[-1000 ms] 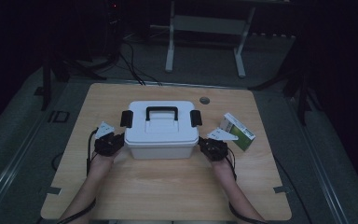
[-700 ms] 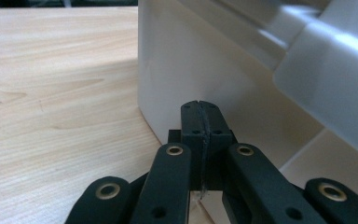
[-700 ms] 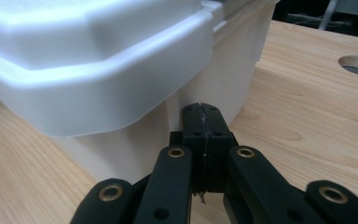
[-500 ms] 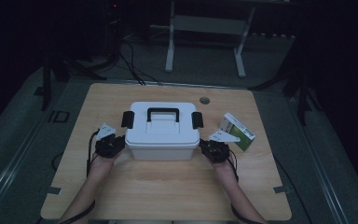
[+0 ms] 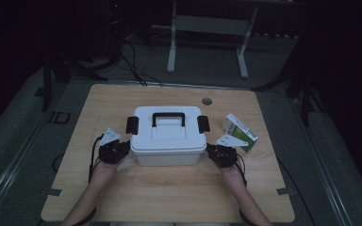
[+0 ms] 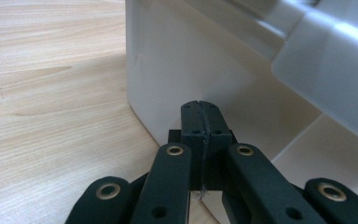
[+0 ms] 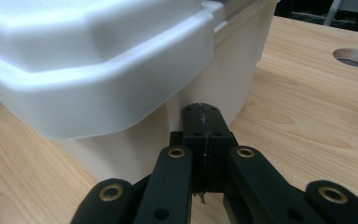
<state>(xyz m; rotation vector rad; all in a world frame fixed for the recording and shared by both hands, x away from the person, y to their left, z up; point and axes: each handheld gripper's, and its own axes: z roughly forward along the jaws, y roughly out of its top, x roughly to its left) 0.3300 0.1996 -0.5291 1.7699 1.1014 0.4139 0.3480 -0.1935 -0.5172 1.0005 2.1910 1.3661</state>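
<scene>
A white plastic storage box with a black handle and black side latches stands in the middle of the wooden table. My left gripper is shut with nothing in it, its tips at the box's lower left wall. My right gripper is shut and empty too, its tips against the box's lower right wall under the lid's rim. In the left gripper view my left gripper has its jaws pressed together. In the right gripper view my right gripper looks the same.
A small green and white carton lies on the table just right of the box, behind my right gripper. A round cable hole sits near the table's far edge. Cables and a metal stand are on the dark floor beyond.
</scene>
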